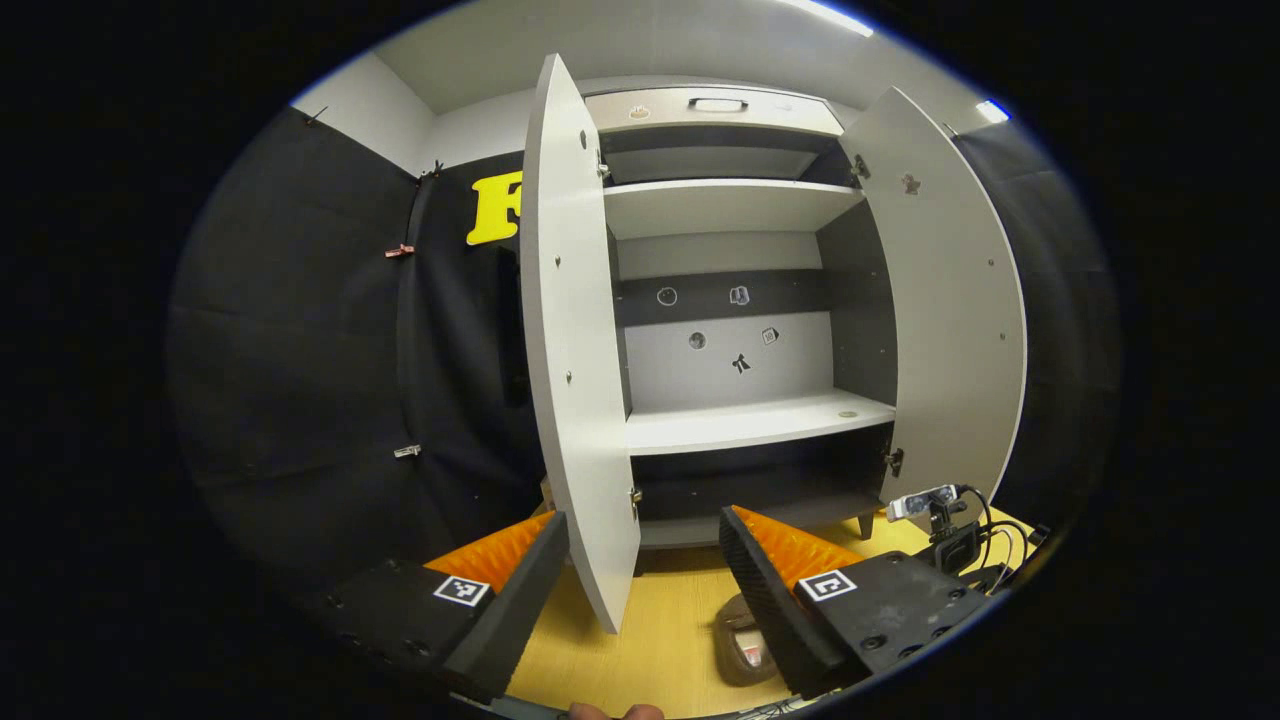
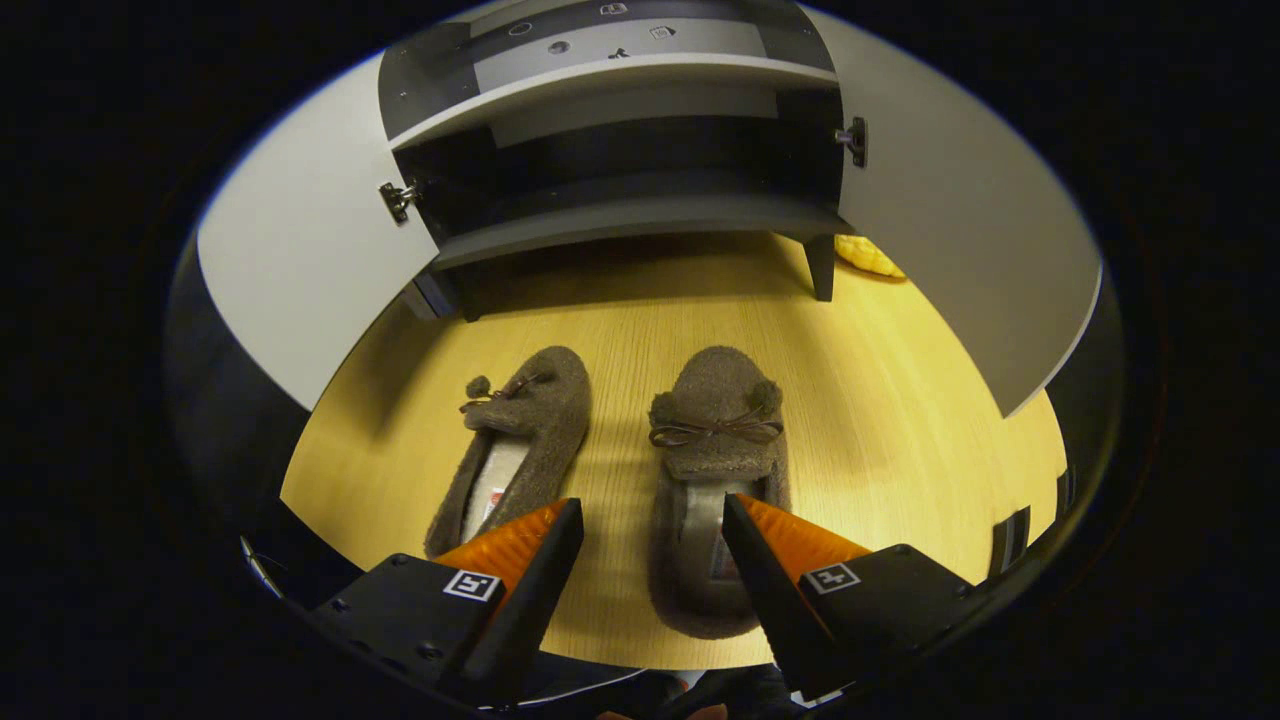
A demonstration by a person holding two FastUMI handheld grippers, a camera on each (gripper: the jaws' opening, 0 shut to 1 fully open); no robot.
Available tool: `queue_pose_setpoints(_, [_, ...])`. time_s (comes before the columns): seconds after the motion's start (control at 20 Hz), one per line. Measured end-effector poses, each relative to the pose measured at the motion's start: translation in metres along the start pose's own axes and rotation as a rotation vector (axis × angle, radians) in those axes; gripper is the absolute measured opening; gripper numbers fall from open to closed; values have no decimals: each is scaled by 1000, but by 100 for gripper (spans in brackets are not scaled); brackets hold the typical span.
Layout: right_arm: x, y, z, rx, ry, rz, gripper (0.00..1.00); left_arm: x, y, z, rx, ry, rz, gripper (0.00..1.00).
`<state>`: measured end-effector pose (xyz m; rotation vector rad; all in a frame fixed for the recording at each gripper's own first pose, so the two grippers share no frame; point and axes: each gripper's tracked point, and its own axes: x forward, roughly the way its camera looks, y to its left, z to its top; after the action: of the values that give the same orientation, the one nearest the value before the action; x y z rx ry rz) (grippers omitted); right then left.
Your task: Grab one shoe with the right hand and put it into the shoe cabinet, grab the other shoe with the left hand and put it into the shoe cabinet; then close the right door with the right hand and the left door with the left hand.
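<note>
- Left gripper view: your left tool (image 1: 642, 540) hangs open and empty in front of the shoe cabinet (image 1: 735, 430), its fingers spread to either side of the left door (image 1: 575, 400)'s lower edge without pressing on it. Both doors stand wide open, the right door (image 1: 950, 330) too, and the shelves look bare. A shoe (image 1: 740, 640) peeks out low on the wooden floor (image 1: 650, 640), beside the right-hand finger.
- Right gripper view: your right tool (image 2: 652, 525) is open too, poised over the right shoe (image 2: 712, 440), gripping nothing. The left shoe (image 2: 520, 440) lies just beside it, both toes pointing toward the cabinet.
- Handling, as a judgement: these look like fuzzy, soft slippers, probably light and floppy, unlikely to slip. Pinch one side wall at the opening, or the heel rim, rather than the limp bow on top.
</note>
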<state>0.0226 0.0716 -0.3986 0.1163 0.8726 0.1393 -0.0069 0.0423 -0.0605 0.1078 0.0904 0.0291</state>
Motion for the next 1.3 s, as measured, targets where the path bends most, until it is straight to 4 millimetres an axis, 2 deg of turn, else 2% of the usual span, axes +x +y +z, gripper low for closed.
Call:
queue_pose_setpoints(0.05, [9,-2,-1,-2,0,-6,94,1,2,-4,-4,10,2,96])
queue_pose_setpoints(0.15, [27,-3,0,-3,-10,-23,87,2,5,-12,-16,29,10,97])
queue_pose_setpoints(0.2, [37,-3,1,-3,-18,-32,76,2,6,-17,-19,38,14,96])
queue_pose_setpoints(0.4, [61,-6,13,23,-66,-76,55,2,13,-27,-30,55,29,97])
queue_pose_setpoints(0.45, [64,-5,18,39,-71,-76,52,1,15,-27,-33,56,34,96])
queue_pose_setpoints(0.5, [74,-12,24,41,-77,-117,50,0,17,-27,-34,55,41,96])
queue_pose_setpoints(0.55, [75,-16,25,49,-90,-121,42,-1,20,-28,-34,55,47,96])
queue_pose_setpoints(0.6, [75,-14,23,53,-84,-122,17,-3,22,-29,-33,55,52,96])
queue_pose_setpoints(0.65, [71,-15,24,38,-81,-132,19,-4,24,-29,-34,56,55,96])
queue_pose_setpoints(0.7, [70,-17,25,29,-91,-132,5,-6,25,-30,-36,56,57,96])
queue_pose_setpoints(0.75, [66,-16,26,22,-95,-127,10,-7,27,-30,-39,57,59,96])
queue_pose_setpoints(0.9, [46,-15,33,22,-113,-116,10,-10,29,-31,-46,56,65,96])
queue_pose_setpoints(1.1, [0,-6,65,33,-166,-72,10,-14,27,-28,-56,45,57,96])
queue_pose_setpoints(1.3, [-54,6,109,13,-234,-31,10,-17,24,-27,-64,41,43,96])
